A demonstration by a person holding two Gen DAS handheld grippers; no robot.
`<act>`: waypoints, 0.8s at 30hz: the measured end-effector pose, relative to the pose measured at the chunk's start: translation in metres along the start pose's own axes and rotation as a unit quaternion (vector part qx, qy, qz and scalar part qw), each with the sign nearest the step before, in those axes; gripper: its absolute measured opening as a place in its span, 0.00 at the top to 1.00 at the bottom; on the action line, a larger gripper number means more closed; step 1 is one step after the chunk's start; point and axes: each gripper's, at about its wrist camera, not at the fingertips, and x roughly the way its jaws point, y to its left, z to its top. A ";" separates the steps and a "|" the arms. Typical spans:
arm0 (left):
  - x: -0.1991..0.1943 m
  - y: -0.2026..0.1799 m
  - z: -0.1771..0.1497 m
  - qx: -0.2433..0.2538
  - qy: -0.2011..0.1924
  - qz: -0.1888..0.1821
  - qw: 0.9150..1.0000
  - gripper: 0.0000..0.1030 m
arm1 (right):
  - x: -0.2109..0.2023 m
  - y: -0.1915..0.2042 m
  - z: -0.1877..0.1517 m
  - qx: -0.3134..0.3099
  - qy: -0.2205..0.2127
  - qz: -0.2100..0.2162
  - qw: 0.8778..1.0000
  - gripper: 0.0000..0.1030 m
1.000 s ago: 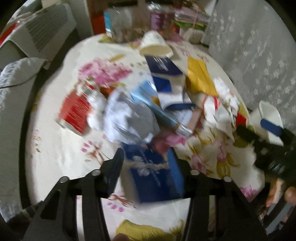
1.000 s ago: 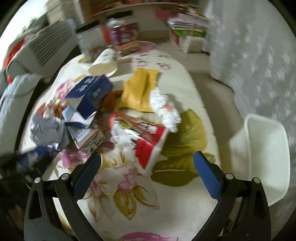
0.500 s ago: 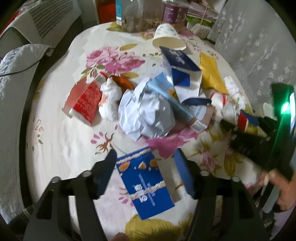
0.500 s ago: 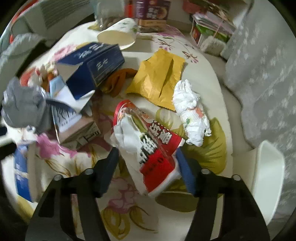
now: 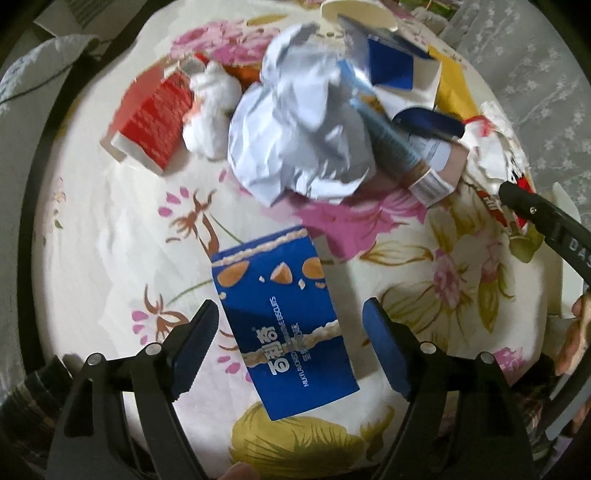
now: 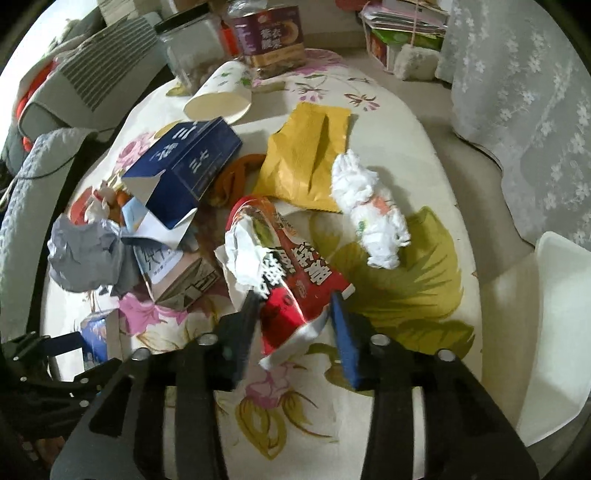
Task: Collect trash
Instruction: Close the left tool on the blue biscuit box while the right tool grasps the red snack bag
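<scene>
Trash lies on a floral tablecloth (image 5: 92,229). In the left wrist view my left gripper (image 5: 290,323) is open, its fingers on either side of a flat blue biscuit packet (image 5: 284,321). Beyond it lie a crumpled silver-white ball (image 5: 299,125), a red box (image 5: 151,114) and a white tissue (image 5: 210,110). In the right wrist view my right gripper (image 6: 295,314) has closed in around the near end of a red snack bag (image 6: 291,273). A white tissue wad (image 6: 373,218), a yellow bag (image 6: 310,162), a blue carton (image 6: 188,166) and a paper cup (image 6: 221,96) lie beyond.
A white bin (image 6: 557,325) stands off the table's right edge. Jars and a purple tin (image 6: 269,33) stand at the table's far end. A grey cushioned seat (image 6: 22,177) is at the left. A lace curtain (image 6: 524,74) hangs at the right.
Both grippers have moved forward and lower. The left fingers now straddle the blue packet. The right jaws have narrowed from wide open onto the red snack bag.
</scene>
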 end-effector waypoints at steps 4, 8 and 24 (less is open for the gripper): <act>0.002 0.000 0.000 0.013 -0.003 -0.005 1.000 0.44 | 0.005 0.007 0.002 -0.012 0.003 -0.018 1.000 0.26; -0.009 -0.007 -0.003 0.036 -0.035 -0.006 0.999 0.44 | 0.010 0.011 0.007 -0.020 0.006 -0.017 1.000 0.26; -0.043 0.002 0.003 0.020 -0.116 -0.038 0.992 0.44 | 0.005 0.007 0.016 0.008 -0.016 -0.009 1.000 0.73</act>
